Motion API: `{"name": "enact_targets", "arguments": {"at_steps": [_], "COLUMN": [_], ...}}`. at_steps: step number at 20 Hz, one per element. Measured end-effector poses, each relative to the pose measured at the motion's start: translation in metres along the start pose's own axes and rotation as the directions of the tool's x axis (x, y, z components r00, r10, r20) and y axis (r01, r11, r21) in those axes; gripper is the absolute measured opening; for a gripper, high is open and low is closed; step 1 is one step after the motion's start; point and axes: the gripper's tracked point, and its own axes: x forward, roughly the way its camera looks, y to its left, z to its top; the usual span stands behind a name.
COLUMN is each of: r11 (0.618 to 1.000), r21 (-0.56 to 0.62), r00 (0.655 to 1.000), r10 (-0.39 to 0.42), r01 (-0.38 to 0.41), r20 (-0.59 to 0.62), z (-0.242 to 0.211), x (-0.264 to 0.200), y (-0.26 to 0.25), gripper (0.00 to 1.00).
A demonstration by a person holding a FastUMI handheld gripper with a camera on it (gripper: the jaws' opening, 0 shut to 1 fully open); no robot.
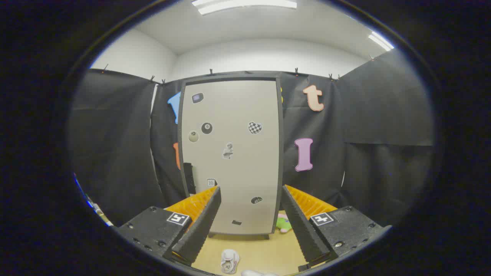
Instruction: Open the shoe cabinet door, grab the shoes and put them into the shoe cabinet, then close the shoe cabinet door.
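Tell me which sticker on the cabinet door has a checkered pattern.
The heart-shaped sticker high on the right side of the shoe cabinet door. The round ball stickers to its left are plain. The open gripper hangs in front of the door, holding nothing.

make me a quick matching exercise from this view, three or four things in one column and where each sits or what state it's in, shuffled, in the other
Things:
1. shoe cabinet door
2. white shoe
3. green and pink toy
4. gripper

Places or states:
A. on the floor between the jaws, close in front of them
B. jaws wide open, holding nothing
C. shut, stickers on its front
D. on the floor by the cabinet's lower right corner

Pairs: 1-C, 2-A, 3-D, 4-B
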Motion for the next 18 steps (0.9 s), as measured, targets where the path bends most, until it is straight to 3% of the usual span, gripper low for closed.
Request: {"name": "enact_targets", "arguments": {"at_steps": [18], "r11": [1.000], "r21": [-0.015], "r00": [1.000], "r10": [-0.011], "r01": [0.011], "r20": [-0.014], "z": [-0.0057], "x": [-0.0019], "y": [-0.0027], "gripper": [0.99]}}
